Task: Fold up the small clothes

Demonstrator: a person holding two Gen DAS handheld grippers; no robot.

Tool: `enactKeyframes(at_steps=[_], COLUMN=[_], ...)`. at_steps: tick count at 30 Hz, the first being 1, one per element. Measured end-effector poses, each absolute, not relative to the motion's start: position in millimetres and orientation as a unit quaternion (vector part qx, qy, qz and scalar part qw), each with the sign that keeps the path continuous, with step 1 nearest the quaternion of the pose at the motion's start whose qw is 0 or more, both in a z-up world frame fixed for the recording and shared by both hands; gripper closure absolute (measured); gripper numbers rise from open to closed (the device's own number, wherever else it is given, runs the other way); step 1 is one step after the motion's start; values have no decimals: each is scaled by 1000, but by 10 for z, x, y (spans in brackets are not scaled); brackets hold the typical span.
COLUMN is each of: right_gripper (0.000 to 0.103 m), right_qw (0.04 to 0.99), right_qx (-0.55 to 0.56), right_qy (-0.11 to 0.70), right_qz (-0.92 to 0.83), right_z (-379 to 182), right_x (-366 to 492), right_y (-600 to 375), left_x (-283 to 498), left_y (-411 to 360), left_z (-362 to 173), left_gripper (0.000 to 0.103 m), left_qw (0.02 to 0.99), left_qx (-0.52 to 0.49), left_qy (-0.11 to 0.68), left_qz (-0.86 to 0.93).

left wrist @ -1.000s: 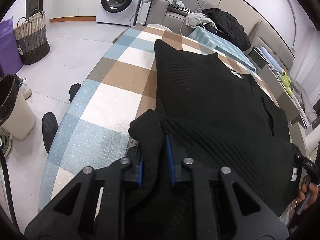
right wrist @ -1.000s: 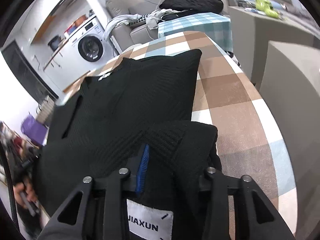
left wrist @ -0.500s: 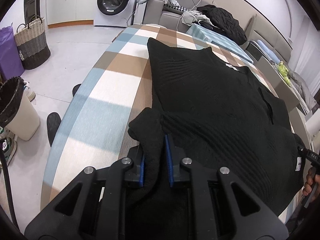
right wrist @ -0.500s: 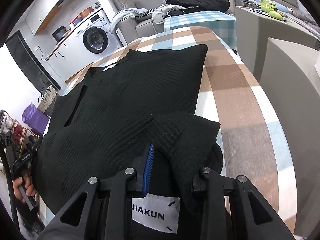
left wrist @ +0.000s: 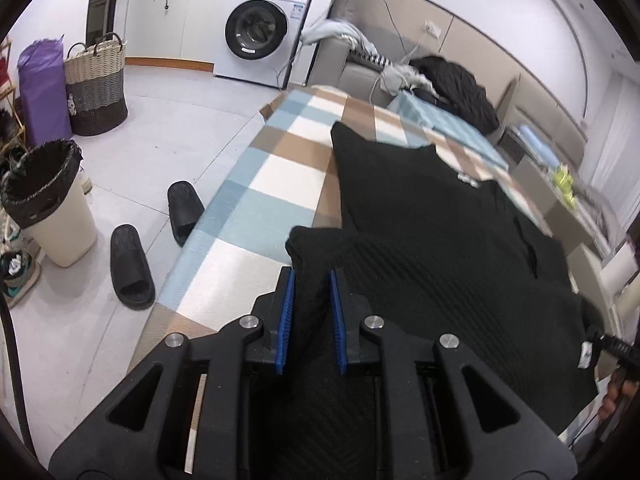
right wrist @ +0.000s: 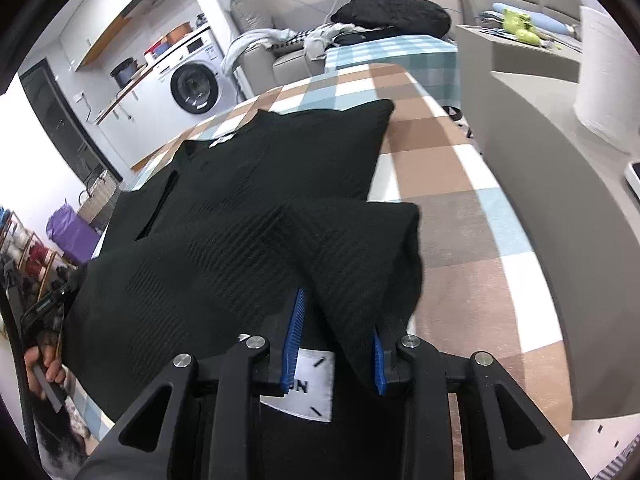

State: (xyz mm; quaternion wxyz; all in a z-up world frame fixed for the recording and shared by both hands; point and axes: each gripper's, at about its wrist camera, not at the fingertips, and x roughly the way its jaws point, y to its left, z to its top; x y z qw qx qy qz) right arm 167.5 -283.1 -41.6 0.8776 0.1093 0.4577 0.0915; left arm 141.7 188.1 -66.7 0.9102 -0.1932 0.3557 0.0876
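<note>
Left hand-held gripper [left wrist: 310,284] and right hand-held gripper [right wrist: 336,312] each clamp hem corner of black ribbed knit sweater [left wrist: 432,232], lifted off checked surface [left wrist: 256,184] for lengthwise fold; jaws just eased slightly.

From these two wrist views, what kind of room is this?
Most likely a home laundry and living area: a washing machine by the cabinets, a woven laundry basket on the floor, and a sofa piled with clothes behind the checked table holding the black sweater.

Sweater [left wrist: 432,240] on table [left wrist: 256,184]; slippers [left wrist: 156,240], bin [left wrist: 48,200] left on floor.
</note>
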Motion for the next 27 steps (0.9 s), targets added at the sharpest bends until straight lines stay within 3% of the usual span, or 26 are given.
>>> enactKeyframes(at_steps=[1,3,5,9,12,22,25,27], right_gripper=[70,62,58,46,42,41,41,42], right_qw=[880,887,892,893,894,890,890,890], right_qx=[112,113,116,127,121,111,115,118], right_qy=[453,439,427,417,417,434,435,434], right_qz=[91,92,97,109,108,88,82,82], right_z=[-408,-371,-336,-311,-308,-452,-494,-521], right_x=[1646,1605,1549,1430,1357,1161,1169,1197], right_y=[-2837,-2853,-2864,-2884,-2903,-3063,-3091,-3092], left_x=[1378,1305,1228,1073,1013,1002,1027,1042], left_y=[1905,1912,1908,1843,1801,1835,1867,1869], left_z=[-645,-605,-571,-535,-588,-822,-856,-865], left_gripper=[83,65,54,38,38,39,52,80], left_qw=[911,913,916,917,914,898,896,896], left_qx=[-195,-190,-186,-175,-168,-190,-202,-207], left_qy=[353,350,342,347,358,383,384,382], left_qz=[89,93,93,91,95,104,99,89])
